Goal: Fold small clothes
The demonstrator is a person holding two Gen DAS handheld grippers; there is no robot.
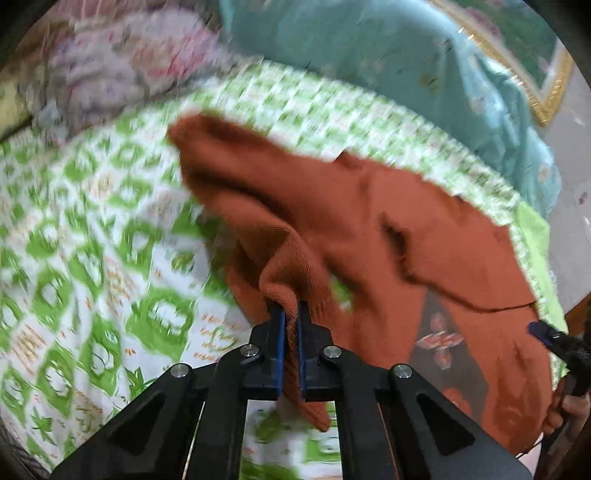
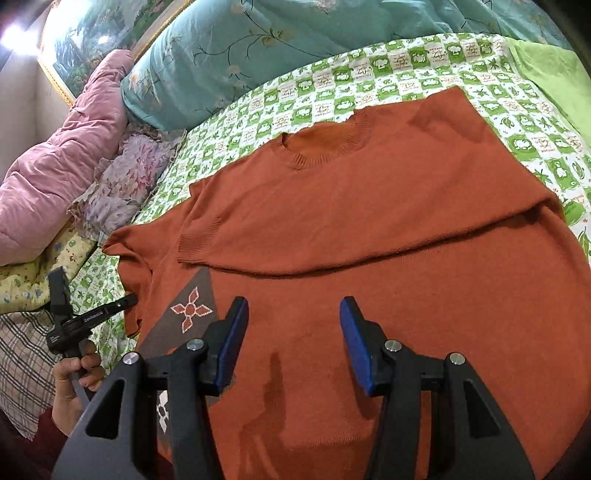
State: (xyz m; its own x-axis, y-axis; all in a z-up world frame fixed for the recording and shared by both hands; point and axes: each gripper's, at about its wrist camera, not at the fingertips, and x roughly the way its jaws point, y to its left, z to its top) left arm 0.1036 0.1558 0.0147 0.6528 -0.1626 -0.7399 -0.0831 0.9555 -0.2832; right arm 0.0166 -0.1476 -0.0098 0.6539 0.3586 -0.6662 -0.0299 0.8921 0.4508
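Observation:
A rust-orange knitted sweater point(image 2: 369, 206) lies spread on the green-and-white patterned bed sheet point(image 2: 332, 85), neck towards the pillows. One sleeve is folded across its chest. A grey patch with a flower motif point(image 2: 190, 310) shows near its left side. My left gripper point(image 1: 292, 317) is shut on a bunched fold at the sweater's point(image 1: 332, 206) edge, with fabric hanging between the blue pads point(image 1: 281, 325). In the right wrist view the left gripper point(image 2: 129, 300) sits at the sweater's left edge. My right gripper point(image 2: 294, 306) is open above the sweater's lower body, nothing between its pads.
A teal floral quilt point(image 2: 229, 55) and a pink quilt point(image 2: 66, 162) lie at the head of the bed. A floral cushion point(image 2: 125, 177) sits beside them and a gold-framed picture point(image 2: 96, 26) behind. A plaid cloth point(image 2: 22, 362) lies at the left; a hand point(image 2: 74, 373) holds the left gripper.

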